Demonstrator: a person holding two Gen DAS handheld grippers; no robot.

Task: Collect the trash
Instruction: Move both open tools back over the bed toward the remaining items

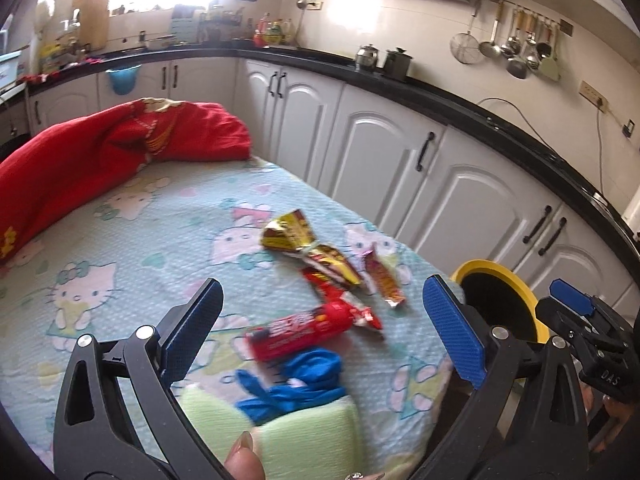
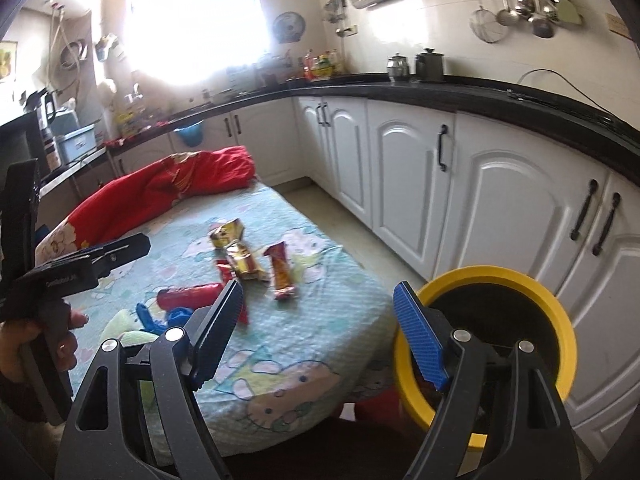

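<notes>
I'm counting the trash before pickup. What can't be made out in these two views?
- Bin contents: dark inside in both views, partly behind the right gripper.
- Wrapper print: blurred, unreadable.
- Blue item: identity unclear; left view blurred, half hidden by the finger in the right view.
- Table near edge: cut off by the left gripper.

Daylight from window [image 2: 192, 20], blown out to white glare in right view. Tiled wall [image 1: 400, 20] shows soft reflections. Wrappers [image 1: 320, 260] slightly motion-blurred. Strong fisheye curvature, dark vignette at corners.
</notes>
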